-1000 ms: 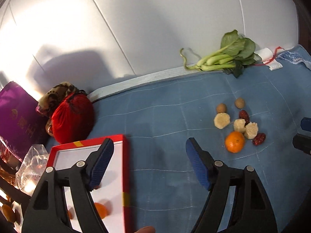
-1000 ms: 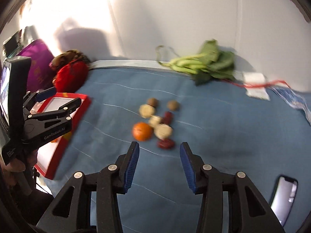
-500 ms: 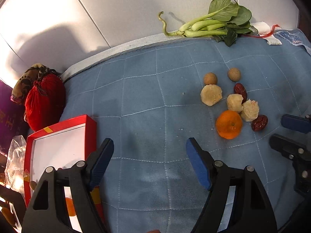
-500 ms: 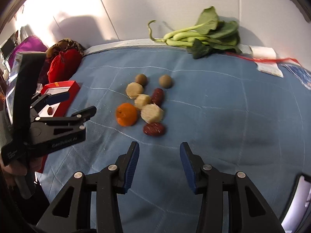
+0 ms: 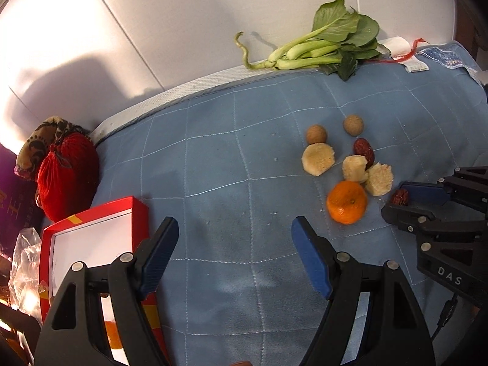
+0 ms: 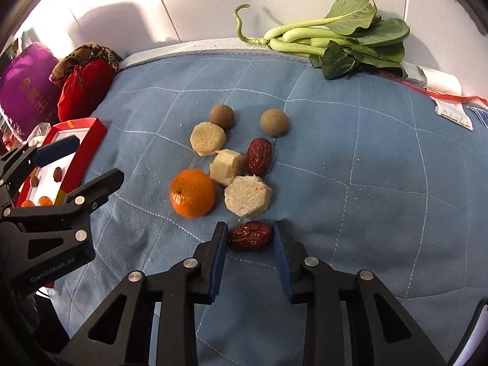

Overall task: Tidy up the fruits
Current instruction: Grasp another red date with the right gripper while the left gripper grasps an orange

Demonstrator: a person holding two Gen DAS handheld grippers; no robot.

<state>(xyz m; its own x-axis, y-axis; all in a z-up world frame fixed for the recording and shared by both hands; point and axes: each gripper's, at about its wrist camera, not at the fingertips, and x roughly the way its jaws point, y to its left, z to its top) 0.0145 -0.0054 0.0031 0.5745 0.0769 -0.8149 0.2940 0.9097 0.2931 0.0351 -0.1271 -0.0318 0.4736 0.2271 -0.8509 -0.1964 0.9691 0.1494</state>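
On the blue quilted cloth (image 6: 381, 140), at the far left, a red box (image 5: 91, 228) with a white floor holds small orange fruits and a few dark ones. The left gripper (image 5: 233, 256) hovers beside it with jaws wide apart and nothing between them. Toward the middle lies a loose cluster: two round brown fruits, three pale cut chunks, a red date (image 6: 258, 156) and a tangerine (image 6: 192, 192), the tangerine touching one chunk. Just below the cluster, the right gripper (image 6: 250, 238) is closing its jaws around a second date (image 6: 250, 235) that lies on the cloth. Both blue pads stand at the ends of that date; whether they press on it yet cannot be told. At the back right, leafy greens (image 6: 329, 39) lie across the cloth's edge.
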